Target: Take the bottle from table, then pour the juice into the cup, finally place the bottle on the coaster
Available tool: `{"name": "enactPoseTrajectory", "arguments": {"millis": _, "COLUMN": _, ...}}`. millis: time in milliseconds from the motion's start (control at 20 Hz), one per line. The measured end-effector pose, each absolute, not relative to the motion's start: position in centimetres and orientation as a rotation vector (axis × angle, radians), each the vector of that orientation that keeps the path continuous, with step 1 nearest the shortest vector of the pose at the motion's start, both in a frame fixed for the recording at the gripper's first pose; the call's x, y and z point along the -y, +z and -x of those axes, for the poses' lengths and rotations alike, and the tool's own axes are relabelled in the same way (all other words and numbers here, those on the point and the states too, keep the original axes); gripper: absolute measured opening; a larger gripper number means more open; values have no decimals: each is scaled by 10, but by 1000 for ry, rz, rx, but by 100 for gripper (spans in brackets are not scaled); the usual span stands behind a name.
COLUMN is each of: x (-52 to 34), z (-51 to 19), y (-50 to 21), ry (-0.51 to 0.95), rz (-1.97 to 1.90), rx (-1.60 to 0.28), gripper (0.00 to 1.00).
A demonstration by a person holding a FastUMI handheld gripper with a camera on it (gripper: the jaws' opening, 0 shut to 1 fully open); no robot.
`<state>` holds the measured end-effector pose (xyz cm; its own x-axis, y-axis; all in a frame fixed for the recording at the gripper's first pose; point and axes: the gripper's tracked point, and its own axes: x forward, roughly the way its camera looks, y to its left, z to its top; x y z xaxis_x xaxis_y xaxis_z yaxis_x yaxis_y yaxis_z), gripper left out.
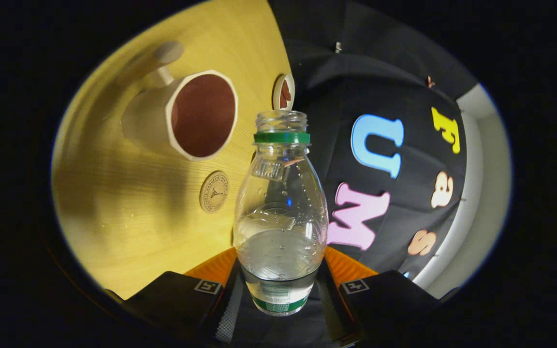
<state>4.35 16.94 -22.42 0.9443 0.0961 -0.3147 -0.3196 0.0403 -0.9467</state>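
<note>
In the gripper view, the hand-held gripper (281, 290) is closed on one clear bottle (281, 212); both fingers press its lower part from each side, so the bottom of the bottle is hidden between them. The bottle has no cap (a green ring sits under the open neck) and is partly filled with clear liquid. The view is tilted. On the yellow wooden desk (128, 232) there is one cup (186, 116) with a dark inside, and its handle is blurred. One round coaster (214, 191) lies near the desk edge, with free desk surface around it. A second small round thing (284, 92) at the desk edge, beyond the bottle neck, is hard to make out.
</note>
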Motion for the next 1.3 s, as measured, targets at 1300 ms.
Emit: {"name": "enactPoseTrajectory", "arguments": {"millis": 1300, "x": -187, "z": -156, "y": -205, "ry": 354, "rz": -147, "rx": -241, "gripper": 76}}
